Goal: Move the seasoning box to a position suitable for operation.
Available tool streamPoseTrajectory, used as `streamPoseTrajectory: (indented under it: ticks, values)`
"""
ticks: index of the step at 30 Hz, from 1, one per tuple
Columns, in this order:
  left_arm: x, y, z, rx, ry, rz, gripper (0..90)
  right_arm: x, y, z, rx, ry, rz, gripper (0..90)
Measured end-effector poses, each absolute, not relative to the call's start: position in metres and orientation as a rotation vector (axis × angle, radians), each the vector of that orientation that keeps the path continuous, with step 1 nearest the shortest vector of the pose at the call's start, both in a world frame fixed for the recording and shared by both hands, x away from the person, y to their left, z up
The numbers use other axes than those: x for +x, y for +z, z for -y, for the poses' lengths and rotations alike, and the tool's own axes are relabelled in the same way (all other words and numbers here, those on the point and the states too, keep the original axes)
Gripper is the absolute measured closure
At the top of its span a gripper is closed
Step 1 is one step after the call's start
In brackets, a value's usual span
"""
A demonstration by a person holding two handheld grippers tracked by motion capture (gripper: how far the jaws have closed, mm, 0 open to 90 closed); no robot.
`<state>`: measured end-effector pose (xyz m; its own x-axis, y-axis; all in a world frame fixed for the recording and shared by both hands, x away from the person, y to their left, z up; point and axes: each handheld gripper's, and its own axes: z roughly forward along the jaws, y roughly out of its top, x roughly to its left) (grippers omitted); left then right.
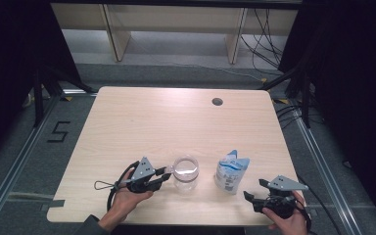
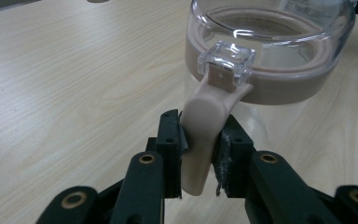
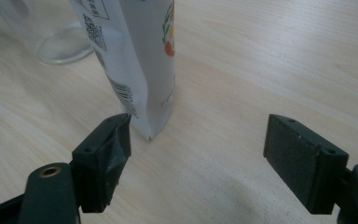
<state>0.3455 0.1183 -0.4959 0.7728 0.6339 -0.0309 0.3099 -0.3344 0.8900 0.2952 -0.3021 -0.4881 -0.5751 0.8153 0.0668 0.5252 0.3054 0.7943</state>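
My left tongs [image 2: 199,154] pinch the jar [image 2: 270,56] handle [image 2: 205,135] at frame centre, steadying it; right tongs [image 3: 198,156] gape wide, empty, lining up the pouch [image 3: 140,60].

Pale wooden table [image 1: 142,122] on grey floor [image 1: 176,73], dark surroundings.

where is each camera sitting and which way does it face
High view: above the person's side, facing forward and down on the pale wooden table; both hands and tools show, left tool, right tool.
Left gripper view: on the left tool, facing the clear plastic jar; its jaws clamp the beige clasp handle.
Right gripper view: on the right tool, jaws open, facing the white printed pouch.
Shared: jar and pouch show from above too.
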Motion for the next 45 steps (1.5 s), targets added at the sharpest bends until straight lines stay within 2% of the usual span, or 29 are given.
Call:
streamPoseTrajectory:
  ticks: [9,14,19,26,32,43,45]
  values:
    - [0.346,-0.496,-0.119,1.923,0.370,-0.717,72.2,0.292,-0.486,0.302,1.236,1.184,-2.229,24.8]
    - [0.346,-0.493,-0.123,1.925,0.326,-0.702,55.9,0.287,-0.482,0.303,1.238,1.225,-2.203,28.5]
    - [0.344,-0.487,-0.132,1.906,0.326,-0.706,50.4,0.281,-0.479,0.302,1.153,1.276,-2.154,30.0]
    - [0.338,-0.477,-0.136,1.876,0.253,-0.694,48.9,0.275,-0.473,0.297,1.143,1.330,-2.145,33.8]
    - [0.338,-0.469,-0.141,1.821,0.247,-0.714,54.4,0.275,-0.471,0.290,1.081,1.347,-2.175,39.2]
    - [0.336,-0.455,-0.140,1.780,0.278,-0.690,71.2,0.261,-0.461,0.271,1.050,1.340,-2.243,46.7]
    - [0.337,-0.451,-0.140,1.788,0.302,-0.679,74.0,0.260,-0.459,0.268,0.982,1.345,-2.241,51.0]
